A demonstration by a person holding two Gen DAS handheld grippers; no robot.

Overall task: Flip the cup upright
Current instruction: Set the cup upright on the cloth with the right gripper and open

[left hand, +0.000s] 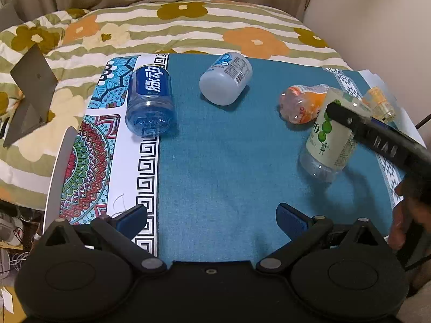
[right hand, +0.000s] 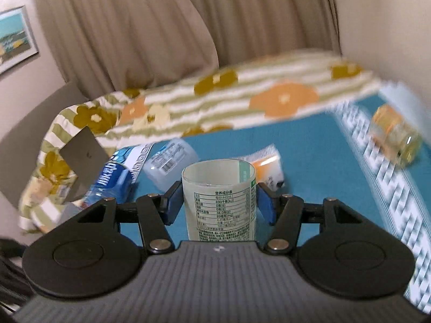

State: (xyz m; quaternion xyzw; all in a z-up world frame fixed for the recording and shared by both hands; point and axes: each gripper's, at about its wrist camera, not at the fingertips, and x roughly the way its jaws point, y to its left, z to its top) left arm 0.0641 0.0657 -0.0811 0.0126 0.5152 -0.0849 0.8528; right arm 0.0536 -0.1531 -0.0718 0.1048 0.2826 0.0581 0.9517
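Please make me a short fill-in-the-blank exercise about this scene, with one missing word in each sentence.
1. The right tool grips a cup with ___ dots on its label.
2. The left tool is ___ and holds nothing.
3. The blue cup lies on its ___.

Missing words: green; open; side.
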